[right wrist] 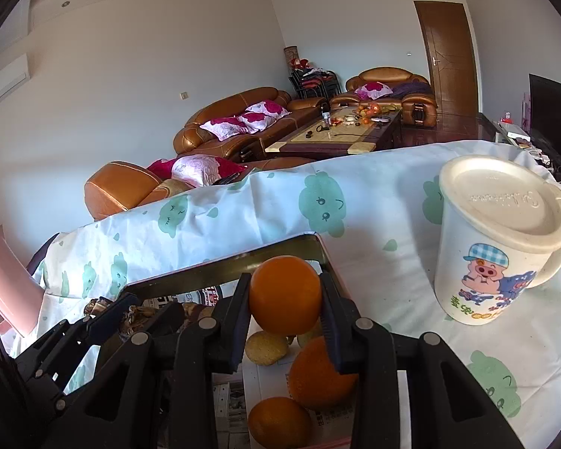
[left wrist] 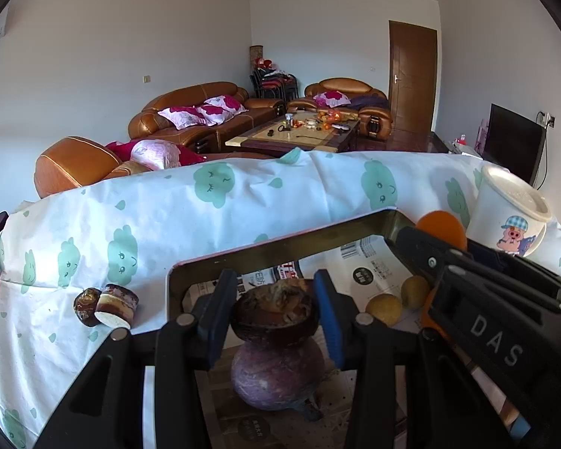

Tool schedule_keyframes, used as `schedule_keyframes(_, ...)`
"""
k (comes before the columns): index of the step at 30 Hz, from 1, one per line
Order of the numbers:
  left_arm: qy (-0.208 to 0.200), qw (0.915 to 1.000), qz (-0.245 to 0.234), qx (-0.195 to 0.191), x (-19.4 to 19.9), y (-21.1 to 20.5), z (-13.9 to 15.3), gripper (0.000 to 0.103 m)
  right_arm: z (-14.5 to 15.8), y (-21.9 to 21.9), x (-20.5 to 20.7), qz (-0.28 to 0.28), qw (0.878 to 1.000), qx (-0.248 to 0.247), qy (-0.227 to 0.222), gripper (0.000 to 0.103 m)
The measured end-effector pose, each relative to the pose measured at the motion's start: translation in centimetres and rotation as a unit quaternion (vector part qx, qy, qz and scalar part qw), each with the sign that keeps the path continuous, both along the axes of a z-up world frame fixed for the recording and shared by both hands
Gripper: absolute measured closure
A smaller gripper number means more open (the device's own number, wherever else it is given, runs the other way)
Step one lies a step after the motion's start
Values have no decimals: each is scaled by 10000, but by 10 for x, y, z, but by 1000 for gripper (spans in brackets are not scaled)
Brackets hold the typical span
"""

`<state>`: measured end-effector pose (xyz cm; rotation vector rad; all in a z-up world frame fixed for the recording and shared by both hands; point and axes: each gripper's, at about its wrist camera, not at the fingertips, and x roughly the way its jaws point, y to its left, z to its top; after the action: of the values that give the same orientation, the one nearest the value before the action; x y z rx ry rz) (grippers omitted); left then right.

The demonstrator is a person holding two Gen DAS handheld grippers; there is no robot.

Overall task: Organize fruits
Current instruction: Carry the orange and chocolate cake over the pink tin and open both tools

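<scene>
- Now the left gripper is clamping a dark fruit above the tray.
- Meanwhile, the right gripper is squeezing an orange over the tray's far corner.

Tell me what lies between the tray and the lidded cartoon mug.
In the right wrist view, only bare cloud-print tablecloth lies between the tray rim and the mug. Nothing else rests on that stretch.

left gripper angled down, jaws clamped on dark fruit; right gripper angled down too, pinching orange.
</scene>
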<state>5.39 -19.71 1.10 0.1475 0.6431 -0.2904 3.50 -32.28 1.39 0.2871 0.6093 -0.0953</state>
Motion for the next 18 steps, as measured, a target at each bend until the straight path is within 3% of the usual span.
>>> schedule_keyframes(5,34,9998,-21,197,1,-7,-3,56,-9,5,14,404,9988,218,183,65)
schedule_keyframes(7,39,9997,49,215,1,-6,-3,45,-9,7,14,536,9979,325,190,64)
schedule_keyframes(9,-48,9996,114,245,-1,-6,-2,19,-3,8,8,550,9980,322,8,54)
schedule_keyframes(11,-197,9993,142,289,-6,-7,1,8,4,9,0,393,9988,170,-220,34)
schedule_keyframes(12,-270,9991,129,304,-9,-7,2,2,7,9,-5,270,9991,58,-325,33)
schedule_keyframes(18,-252,9992,121,279,-11,-5,4,0,11,-2,-18,-440,9979,-200,-431,32)
